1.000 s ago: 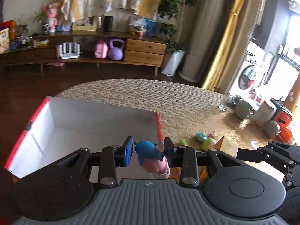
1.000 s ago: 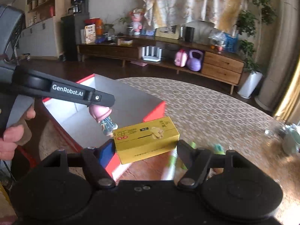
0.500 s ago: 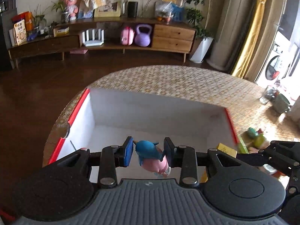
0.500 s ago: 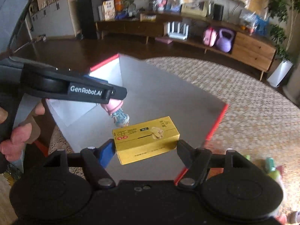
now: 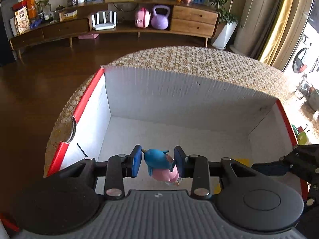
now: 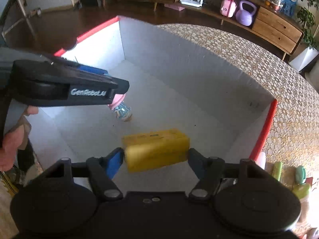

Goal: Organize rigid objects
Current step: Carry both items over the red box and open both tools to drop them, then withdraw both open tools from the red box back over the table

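the yellow carton [image 6: 156, 149] lies with its long axis crosswise, running from one pad of the right gripper [image 6: 155, 159] to the other, one long face turned up and blurred. its ends sit at the two pads; the jaws have just been closing, standing about half open around it, and it hangs over the floor of the white box [image 6: 179, 75], inside the red-edged walls. to its left the small figurine [image 5: 160, 164], blue head up and pink body below, is pinched between the blue pads of the left gripper [image 5: 157, 162], jaws narrow, also over the box floor; in the right wrist view its feet [image 6: 122, 113] point down. the box stands on a patterned round table [image 5: 199, 59].
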The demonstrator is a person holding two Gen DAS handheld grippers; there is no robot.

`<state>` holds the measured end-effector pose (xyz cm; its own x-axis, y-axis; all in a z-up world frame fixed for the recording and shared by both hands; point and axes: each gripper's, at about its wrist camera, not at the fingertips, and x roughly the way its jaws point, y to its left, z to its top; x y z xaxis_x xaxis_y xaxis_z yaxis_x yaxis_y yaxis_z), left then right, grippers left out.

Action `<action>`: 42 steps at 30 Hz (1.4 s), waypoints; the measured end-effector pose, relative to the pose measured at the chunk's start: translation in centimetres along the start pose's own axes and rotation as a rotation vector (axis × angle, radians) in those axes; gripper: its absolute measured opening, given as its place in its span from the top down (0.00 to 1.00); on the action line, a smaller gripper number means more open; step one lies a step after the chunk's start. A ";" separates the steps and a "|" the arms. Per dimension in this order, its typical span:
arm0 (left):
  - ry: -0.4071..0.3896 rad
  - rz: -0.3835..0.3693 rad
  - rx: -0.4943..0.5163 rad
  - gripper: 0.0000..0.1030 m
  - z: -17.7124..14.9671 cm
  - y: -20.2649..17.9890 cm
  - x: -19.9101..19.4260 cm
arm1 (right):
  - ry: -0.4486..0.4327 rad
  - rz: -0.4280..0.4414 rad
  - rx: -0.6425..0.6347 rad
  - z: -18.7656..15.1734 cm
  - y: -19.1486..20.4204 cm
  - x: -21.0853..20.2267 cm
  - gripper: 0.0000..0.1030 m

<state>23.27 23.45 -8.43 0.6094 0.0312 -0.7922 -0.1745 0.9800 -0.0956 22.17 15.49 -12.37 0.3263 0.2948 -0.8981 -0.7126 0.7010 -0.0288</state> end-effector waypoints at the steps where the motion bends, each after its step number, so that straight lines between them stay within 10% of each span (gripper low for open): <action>1: 0.009 -0.006 -0.002 0.66 0.1 0.0 0.1 | 0.007 -0.012 -0.006 0.0 0.2 0.2 0.37; 13: 0.137 0.009 -0.002 0.66 0.4 0.4 1.1 | -0.051 0.038 0.044 0.1 -0.9 -1.3 0.36; 42: -0.103 -0.010 0.091 0.55 -1.0 -5.3 -9.8 | -0.310 0.145 0.201 -6.7 -4.0 -13.4 0.23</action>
<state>17.44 17.72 -0.82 0.6879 0.0371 -0.7249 -0.1005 0.9939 -0.0445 16.52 4.43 -3.17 0.4251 0.5609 -0.7104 -0.6392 0.7417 0.2031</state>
